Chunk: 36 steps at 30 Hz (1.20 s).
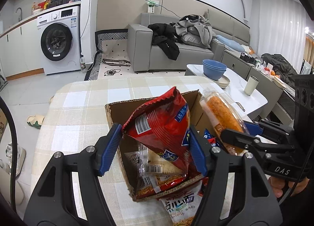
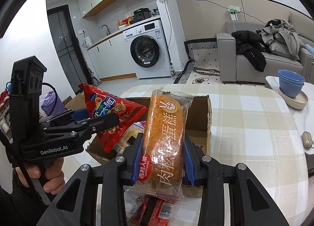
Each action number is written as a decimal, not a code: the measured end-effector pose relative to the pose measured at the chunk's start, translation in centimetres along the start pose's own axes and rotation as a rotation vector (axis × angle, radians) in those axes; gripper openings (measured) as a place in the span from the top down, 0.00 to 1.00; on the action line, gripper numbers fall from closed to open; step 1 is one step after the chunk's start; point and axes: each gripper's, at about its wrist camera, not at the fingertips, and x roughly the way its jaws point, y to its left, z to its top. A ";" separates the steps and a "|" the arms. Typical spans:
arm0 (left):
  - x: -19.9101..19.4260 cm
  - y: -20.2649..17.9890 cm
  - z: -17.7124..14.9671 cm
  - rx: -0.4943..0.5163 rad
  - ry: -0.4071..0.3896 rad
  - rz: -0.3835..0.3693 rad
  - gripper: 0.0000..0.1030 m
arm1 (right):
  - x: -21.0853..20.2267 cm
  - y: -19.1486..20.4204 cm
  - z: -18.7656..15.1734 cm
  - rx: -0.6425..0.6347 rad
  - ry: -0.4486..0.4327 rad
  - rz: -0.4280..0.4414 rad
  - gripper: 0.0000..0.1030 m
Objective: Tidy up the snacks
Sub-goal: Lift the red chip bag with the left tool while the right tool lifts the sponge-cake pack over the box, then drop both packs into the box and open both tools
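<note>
Nearest first: left gripper (image 1: 155, 147) is clamped on a red snack bag (image 1: 162, 128), held tilted above the cardboard box (image 1: 115, 114). Right gripper (image 2: 161, 159) is clamped on a wrapped orange cake roll (image 2: 164, 137), upright over the box's right side, just beside the red bag and not touching it. Box is open-topped on the checked tablecloth (image 1: 78, 108) with several packets inside; one white-and-blue packet (image 1: 182, 202) lies outside against its near wall. Both held items hang over the opening, each gripper crowding the other. Farther right: stacked blue bowls (image 1: 214, 70) on beige plates, and a cup (image 1: 251, 85) on the marble side table. Beyond: grey sofa (image 1: 176, 49) piled with clothes, washing machine (image 1: 58, 41) far left.
</note>
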 end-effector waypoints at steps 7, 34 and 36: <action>3.2 -0.3 -0.1 0.026 0.040 0.024 0.38 | 2.4 0.3 0.4 -0.031 0.037 -0.052 0.64; 10.2 -1.9 0.3 0.112 0.116 0.085 0.36 | 1.4 -1.0 -0.3 -0.041 0.001 -0.082 0.43; 10.0 -2.0 0.2 0.113 0.120 0.080 0.32 | 0.6 -1.0 -0.5 -0.049 -0.017 -0.111 0.30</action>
